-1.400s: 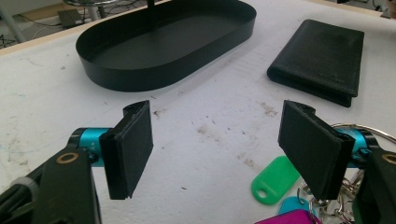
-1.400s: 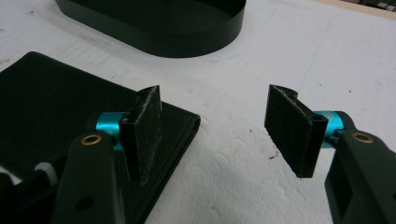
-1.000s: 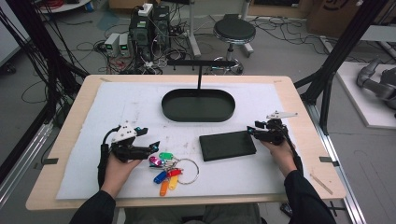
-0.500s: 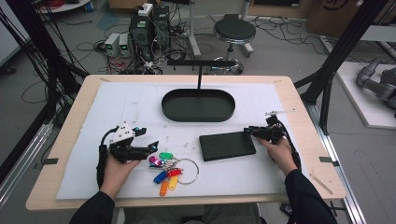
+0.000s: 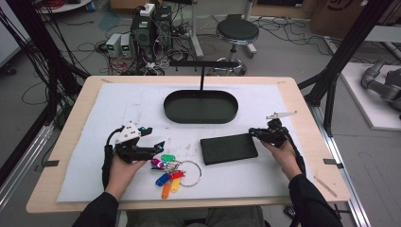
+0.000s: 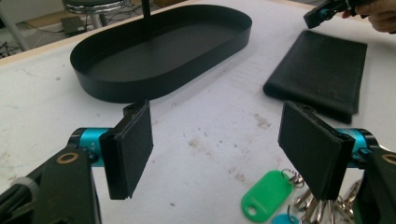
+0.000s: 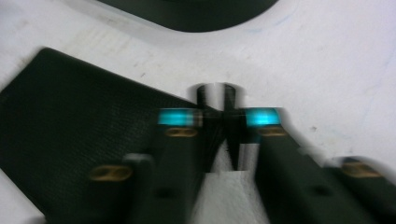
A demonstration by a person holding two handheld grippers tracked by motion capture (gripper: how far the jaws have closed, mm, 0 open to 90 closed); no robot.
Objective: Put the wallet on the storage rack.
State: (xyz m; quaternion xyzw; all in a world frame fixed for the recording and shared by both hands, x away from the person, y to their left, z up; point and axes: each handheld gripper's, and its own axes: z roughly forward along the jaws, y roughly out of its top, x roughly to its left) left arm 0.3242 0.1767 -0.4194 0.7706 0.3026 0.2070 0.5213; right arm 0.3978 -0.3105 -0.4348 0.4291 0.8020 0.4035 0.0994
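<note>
Keys (image 5: 171, 174) on a ring with coloured tags lie nearest, just beside the left gripper (image 5: 158, 146), jaws spread wide. Further right, the black wallet (image 5: 229, 148) lies flat on the surface (image 5: 94, 118); probably soft, light, best pinched at its edge. The right gripper (image 5: 254, 133) has just pressed together at the wallet's corner, apparently on nothing.
</note>
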